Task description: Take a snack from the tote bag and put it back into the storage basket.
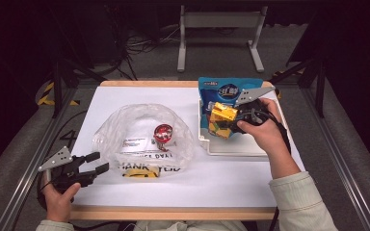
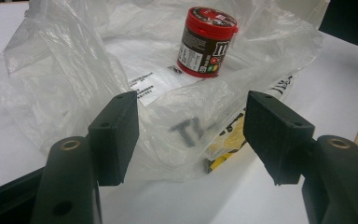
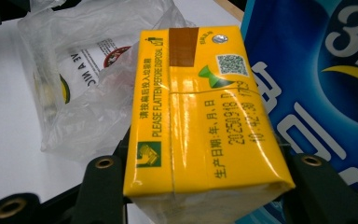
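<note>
My right gripper is shut on a yellow drink carton, held just above the white tray at the right of the table. Seen from the right gripper view, the carton sits between the two black jaws of the gripper, printed top face up. At the table's near left my left gripper stands open with nothing between its jaws. It faces a clear plastic bag with a red canister on it. The left gripper view has its open gripper just short of the bag and canister.
A blue pouch leans at the tray's far end and shows close behind the carton. Another yellow pack lies in the tray under the held carton. The wooden table edge runs along the front. White tabletop lies between bag and front edge.
</note>
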